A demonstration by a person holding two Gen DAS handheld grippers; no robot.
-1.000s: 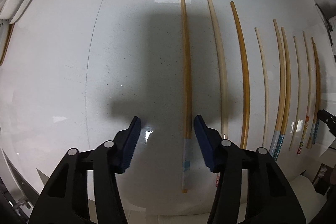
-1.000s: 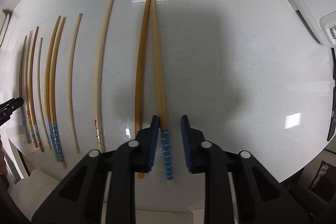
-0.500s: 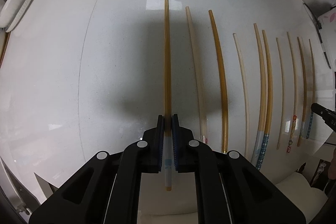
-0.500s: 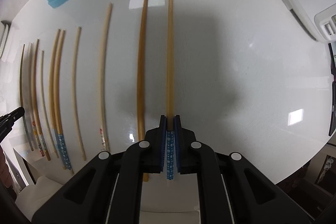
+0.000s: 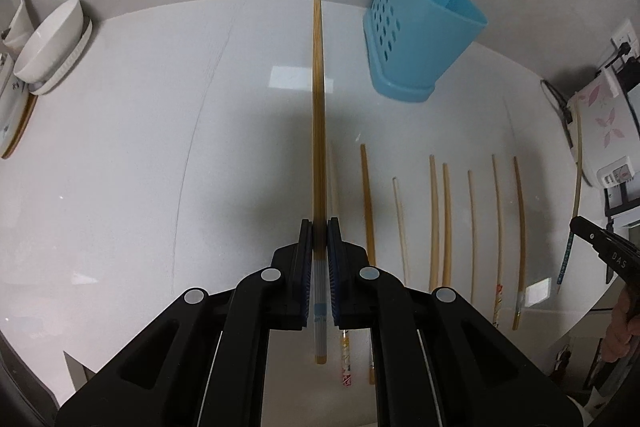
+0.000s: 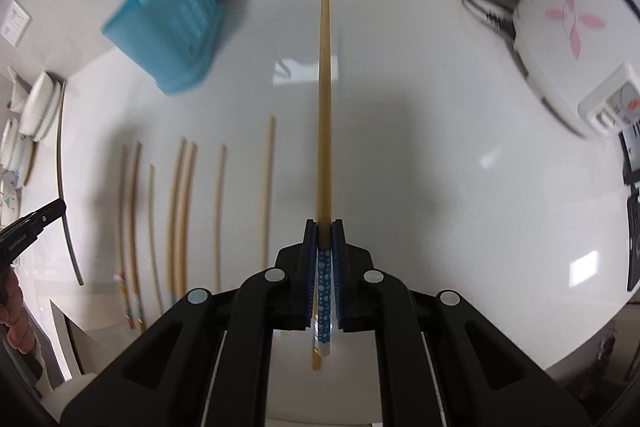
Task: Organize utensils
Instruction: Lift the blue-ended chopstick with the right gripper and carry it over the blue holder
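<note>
now both claws raised off counter (image 5: pixel 120 187): left claw (image 5: pixel 319 227) pinching chopstick (image 5: pixel 318 107), right claw (image 6: pixel 324 227) pinching blue-dotted chopstick (image 6: pixel 324 107).

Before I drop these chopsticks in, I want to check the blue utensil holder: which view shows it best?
The left wrist view: the blue utensil holder is sharp there, its open top, inner divider, side holes and white straws visible. In the right wrist view it is motion-blurred and tilted, its opening barely visible.
</note>
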